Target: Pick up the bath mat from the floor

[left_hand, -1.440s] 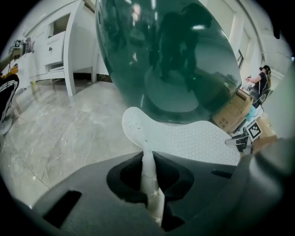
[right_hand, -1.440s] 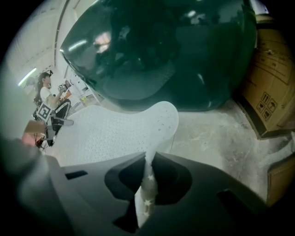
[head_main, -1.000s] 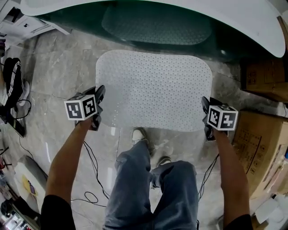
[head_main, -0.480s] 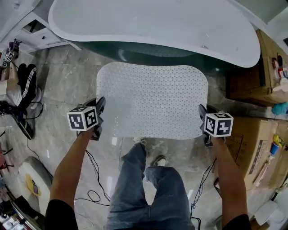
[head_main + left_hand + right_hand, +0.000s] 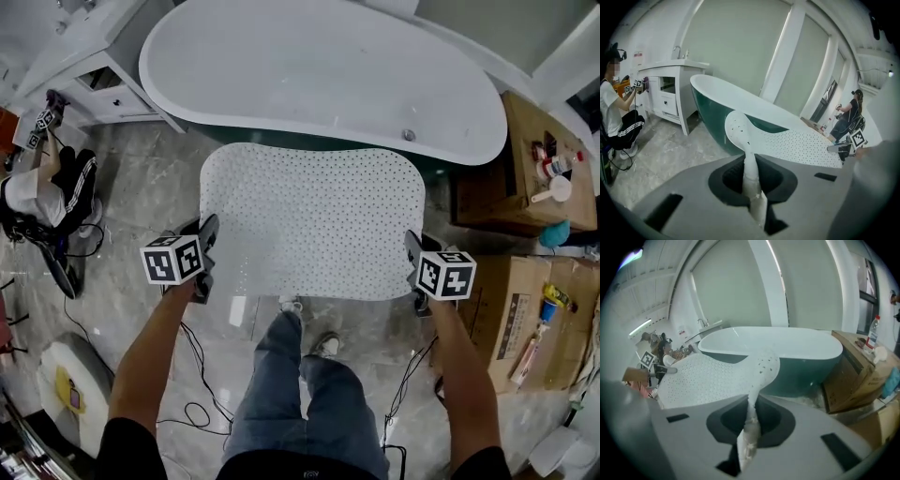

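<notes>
One large white bathtub (image 5: 319, 80) with a dark green outer shell fills the top of the head view, standing on a grey marbled floor (image 5: 141, 187).

Just in front of it is the bath mat (image 5: 314, 220), white, perforated and round-cornered. It is off the floor and spread almost flat between the two grippers, with its far edge reaching the tub's near side. In the left gripper view the mat (image 5: 797, 143) stretches away level above the floor, and its near corner curls up out of the jaws.

Cardboard boxes (image 5: 520, 281) stand to the right of the tub, with bottles on the upper one. A white cabinet (image 5: 112, 80) stands at the tub's left end, and a seated person (image 5: 37, 202) is further left.

The left gripper (image 5: 206, 251) has the mat's left edge near the front corner. Its jaws are closed nearly all the way, pinching the thin folded edge (image 5: 752, 187).

The right gripper (image 5: 412, 267) has the opposite edge in the same way. Its jaws are almost together on a crumpled strip of mat (image 5: 749, 427).

The holder's legs and shoes (image 5: 309, 328) show below the mat's near edge.
</notes>
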`<action>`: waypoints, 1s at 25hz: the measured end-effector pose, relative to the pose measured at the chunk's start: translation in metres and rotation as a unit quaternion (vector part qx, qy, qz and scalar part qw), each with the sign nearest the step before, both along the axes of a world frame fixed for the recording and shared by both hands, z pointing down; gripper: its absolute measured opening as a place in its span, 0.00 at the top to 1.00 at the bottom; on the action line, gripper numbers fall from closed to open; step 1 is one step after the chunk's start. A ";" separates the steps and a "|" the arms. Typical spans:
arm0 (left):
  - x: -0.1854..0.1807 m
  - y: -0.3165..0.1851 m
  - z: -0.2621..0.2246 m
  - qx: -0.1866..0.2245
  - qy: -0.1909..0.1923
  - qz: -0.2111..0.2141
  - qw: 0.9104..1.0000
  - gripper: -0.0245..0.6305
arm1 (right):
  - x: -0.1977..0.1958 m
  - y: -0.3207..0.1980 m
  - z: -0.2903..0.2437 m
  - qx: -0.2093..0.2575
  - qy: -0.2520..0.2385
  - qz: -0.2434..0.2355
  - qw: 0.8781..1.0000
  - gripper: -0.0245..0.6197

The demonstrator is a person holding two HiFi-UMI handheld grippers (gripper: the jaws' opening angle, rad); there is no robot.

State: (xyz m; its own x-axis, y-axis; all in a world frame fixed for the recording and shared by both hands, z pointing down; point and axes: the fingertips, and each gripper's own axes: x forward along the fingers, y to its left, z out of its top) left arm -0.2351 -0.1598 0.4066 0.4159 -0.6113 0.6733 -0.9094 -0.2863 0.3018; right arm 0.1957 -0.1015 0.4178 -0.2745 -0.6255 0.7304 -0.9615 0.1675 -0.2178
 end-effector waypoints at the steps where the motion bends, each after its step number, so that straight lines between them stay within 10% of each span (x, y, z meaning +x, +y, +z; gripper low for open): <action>1: -0.001 0.000 -0.011 0.003 0.002 -0.001 1.000 0.91 | -0.001 0.000 -0.012 0.006 0.000 0.002 1.000 0.92; 25: -0.002 -0.113 -0.256 0.164 0.027 0.024 0.986 0.91 | -0.013 -0.091 -0.258 0.170 0.015 0.094 0.981 0.92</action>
